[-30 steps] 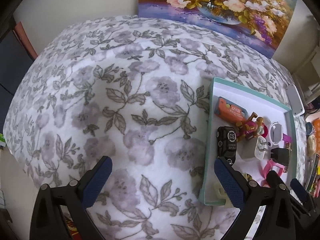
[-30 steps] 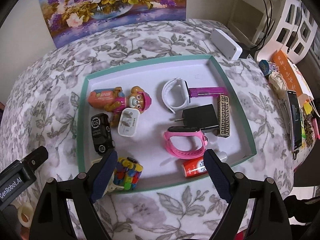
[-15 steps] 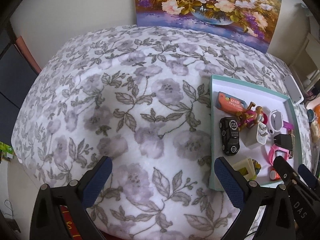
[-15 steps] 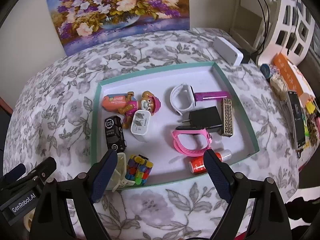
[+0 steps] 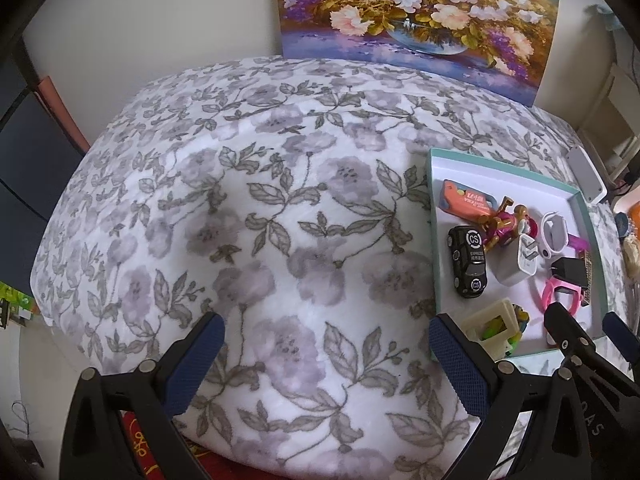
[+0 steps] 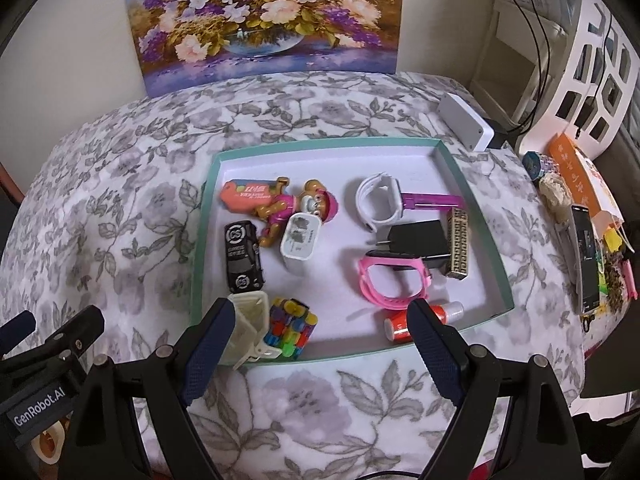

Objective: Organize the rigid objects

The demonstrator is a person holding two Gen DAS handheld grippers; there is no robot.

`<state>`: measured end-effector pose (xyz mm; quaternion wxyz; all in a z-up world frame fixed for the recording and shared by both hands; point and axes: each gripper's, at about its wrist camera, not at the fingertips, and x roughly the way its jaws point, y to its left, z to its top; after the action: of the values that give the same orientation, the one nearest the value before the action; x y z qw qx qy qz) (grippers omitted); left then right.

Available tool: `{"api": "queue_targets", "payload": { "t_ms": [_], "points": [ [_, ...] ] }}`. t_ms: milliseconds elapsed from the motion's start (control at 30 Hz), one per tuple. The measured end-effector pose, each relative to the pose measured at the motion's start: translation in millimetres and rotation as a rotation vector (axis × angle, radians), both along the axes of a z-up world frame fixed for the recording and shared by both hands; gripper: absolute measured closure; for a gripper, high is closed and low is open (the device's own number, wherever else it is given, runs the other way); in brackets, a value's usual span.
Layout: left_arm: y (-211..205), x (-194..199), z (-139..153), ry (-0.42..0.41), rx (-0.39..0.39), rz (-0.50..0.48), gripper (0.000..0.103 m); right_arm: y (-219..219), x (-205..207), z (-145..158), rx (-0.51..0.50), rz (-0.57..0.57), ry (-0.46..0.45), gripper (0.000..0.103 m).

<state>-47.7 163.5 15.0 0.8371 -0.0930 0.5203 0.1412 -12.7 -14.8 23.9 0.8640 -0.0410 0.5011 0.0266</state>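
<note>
Both grippers hung above a surface draped in a grey floral cloth point(image 5: 280, 240), each with its jaws wide apart and nothing between them. The left gripper point(image 5: 324, 344) faced bare cloth, with the teal-rimmed tray point(image 6: 320, 146) off to its right, while the right gripper point(image 6: 316, 332) looked straight down over the tray's near edge. The left gripper's black frame showed at the lower left of the right wrist view. Everything to be organized lay inside the tray. Along its left side sat a black toy car point(image 6: 242, 256), and just beyond it an orange tag point(image 6: 248, 196) lay against a pink-clad puppy figure point(image 6: 298, 208), whose lower side touched a white charger point(image 6: 300, 240). In the near left corner a cream plastic frame point(image 6: 250, 316) sat beside a multicoloured block cube point(image 6: 290, 326). On the right half, a white watch point(image 6: 378, 200) lay next to a magenta strip point(image 6: 432, 200); a black adapter point(image 6: 418, 238) rested between that watch and a pink watch point(image 6: 394, 280), with a gold patterned bar point(image 6: 460, 242) just beside the adapter. A small red bottle point(image 6: 400, 324) lay on its side by the near rim. A flower painting point(image 6: 264, 20) leaned against the wall behind, and a white box point(image 6: 466, 126) sat past the tray's far right corner.
</note>
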Motion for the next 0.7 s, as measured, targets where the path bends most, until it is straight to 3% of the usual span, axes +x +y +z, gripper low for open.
{"api": "queue_targets", "payload": {
  "t_ms": [700],
  "points": [
    [16.7, -4.0, 1.4, 0.006, 0.004, 0.035, 0.000, 9.9, 1.4, -3.0, 0.025, 0.025, 0.019, 0.015]
  ]
}}
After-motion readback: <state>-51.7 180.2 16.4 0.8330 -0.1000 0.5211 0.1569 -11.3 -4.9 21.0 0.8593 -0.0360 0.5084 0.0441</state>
